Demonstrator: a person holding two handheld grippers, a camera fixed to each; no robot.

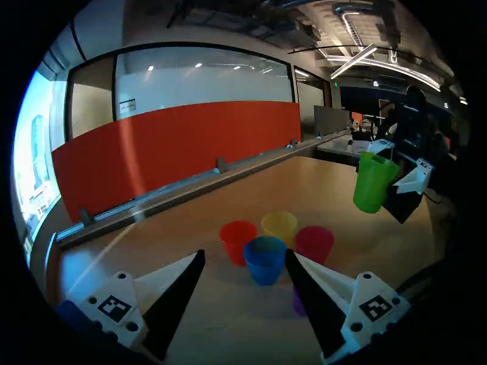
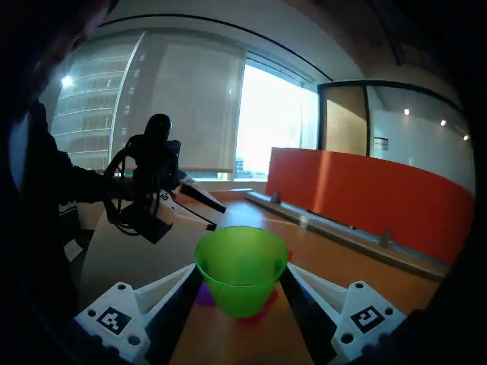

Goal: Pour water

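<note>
A green cup (image 2: 241, 258) sits upright between the fingers of my right gripper (image 2: 241, 277), which is shut on its sides; the inside looks empty. In the left gripper view this green cup (image 1: 372, 181) hangs above the table at the right, held by the right gripper (image 1: 406, 185). Four cups cluster on the table: red (image 1: 237, 241), yellow (image 1: 279, 226), magenta (image 1: 314, 243) and blue (image 1: 265, 260). My left gripper (image 1: 243, 254) is open just short of the blue cup, nothing between its fingers. A person's hand holds the left gripper (image 2: 218, 219) in the air.
The wooden table (image 1: 341, 176) ends at a metal rail (image 1: 182, 185) with an orange partition (image 1: 182, 146) behind. A purple cup (image 1: 297, 302) peeks out beside my left gripper's right finger, and again as the purple cup (image 2: 204, 296) under the green one. A person's dark sleeve (image 2: 55, 182) is left.
</note>
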